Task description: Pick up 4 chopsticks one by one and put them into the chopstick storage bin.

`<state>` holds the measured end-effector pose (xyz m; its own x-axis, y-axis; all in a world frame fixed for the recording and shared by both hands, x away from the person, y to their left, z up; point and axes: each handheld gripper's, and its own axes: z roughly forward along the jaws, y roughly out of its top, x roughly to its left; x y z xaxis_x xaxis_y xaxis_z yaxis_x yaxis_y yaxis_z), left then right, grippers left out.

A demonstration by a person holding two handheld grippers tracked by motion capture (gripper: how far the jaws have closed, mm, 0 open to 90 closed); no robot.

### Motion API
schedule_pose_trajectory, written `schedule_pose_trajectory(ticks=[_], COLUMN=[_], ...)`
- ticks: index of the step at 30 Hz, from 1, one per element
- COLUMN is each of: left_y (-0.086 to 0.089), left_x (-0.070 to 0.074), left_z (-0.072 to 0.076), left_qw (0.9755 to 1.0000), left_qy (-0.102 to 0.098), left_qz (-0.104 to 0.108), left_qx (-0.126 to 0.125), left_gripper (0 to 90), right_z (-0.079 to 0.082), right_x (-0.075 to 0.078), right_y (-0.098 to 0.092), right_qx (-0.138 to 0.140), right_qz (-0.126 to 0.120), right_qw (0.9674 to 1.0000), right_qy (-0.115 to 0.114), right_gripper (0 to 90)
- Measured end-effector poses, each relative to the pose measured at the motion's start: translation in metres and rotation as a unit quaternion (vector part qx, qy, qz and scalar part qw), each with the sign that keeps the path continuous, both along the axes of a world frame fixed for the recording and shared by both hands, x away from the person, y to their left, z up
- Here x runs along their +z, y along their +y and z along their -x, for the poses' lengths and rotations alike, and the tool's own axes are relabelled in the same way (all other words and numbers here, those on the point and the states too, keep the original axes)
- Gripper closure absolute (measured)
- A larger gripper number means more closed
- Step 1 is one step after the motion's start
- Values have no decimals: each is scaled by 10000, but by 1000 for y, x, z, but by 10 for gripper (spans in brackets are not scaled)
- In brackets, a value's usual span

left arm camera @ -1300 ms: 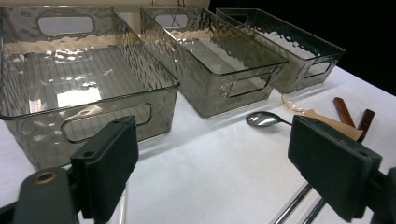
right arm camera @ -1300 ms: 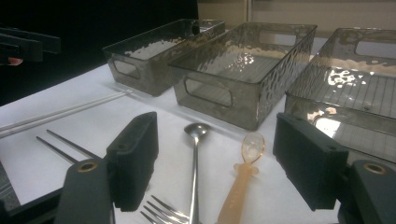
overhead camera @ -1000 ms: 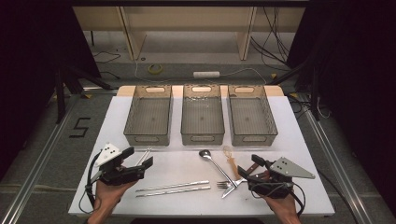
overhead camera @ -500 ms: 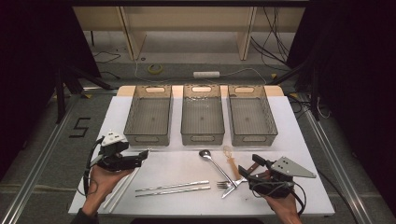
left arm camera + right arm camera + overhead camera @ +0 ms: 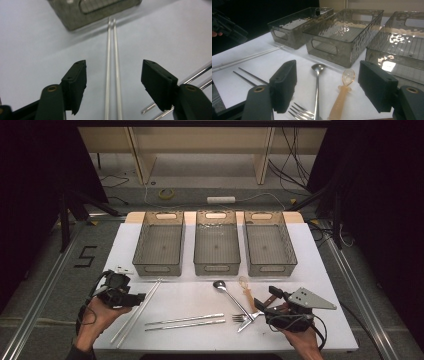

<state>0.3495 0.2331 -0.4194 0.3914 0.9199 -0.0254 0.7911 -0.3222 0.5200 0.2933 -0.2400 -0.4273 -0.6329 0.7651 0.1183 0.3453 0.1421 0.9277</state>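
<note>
Closing left claw (image 5: pixel 113 82) around pair of thin silver metal chopsticks (image 5: pixel 113 75), lower centre; pads not yet touching. Right claw (image 5: pixel 327 85) released, idle. Next: clench, lift.

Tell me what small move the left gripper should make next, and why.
Probably lower a little and finish closing on the pair of clear chopsticks. The left gripper straddles them with its jaws apart, the pads touching neither stick, and the jaws have just been closing with the sticks between them.
</note>
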Motion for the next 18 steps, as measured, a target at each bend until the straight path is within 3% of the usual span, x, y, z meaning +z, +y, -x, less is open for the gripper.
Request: schedule_pose_trajectory(ticks=[12, 18], left_y=[9, 9], left_x=[-20, -25], left_z=[3, 4], left_qw=[9970, 9955], left_qy=[682, 848], left_qz=[-355, -415], left_qx=[-52, -121], left_gripper=[564, 637], right_z=[0, -1], right_x=[0, -1], right_y=[0, 1], right_qx=[28, 32], right_qz=[26, 31], right_qw=[10000, 10000], right_qy=[26, 43], right_gripper=[324, 324])
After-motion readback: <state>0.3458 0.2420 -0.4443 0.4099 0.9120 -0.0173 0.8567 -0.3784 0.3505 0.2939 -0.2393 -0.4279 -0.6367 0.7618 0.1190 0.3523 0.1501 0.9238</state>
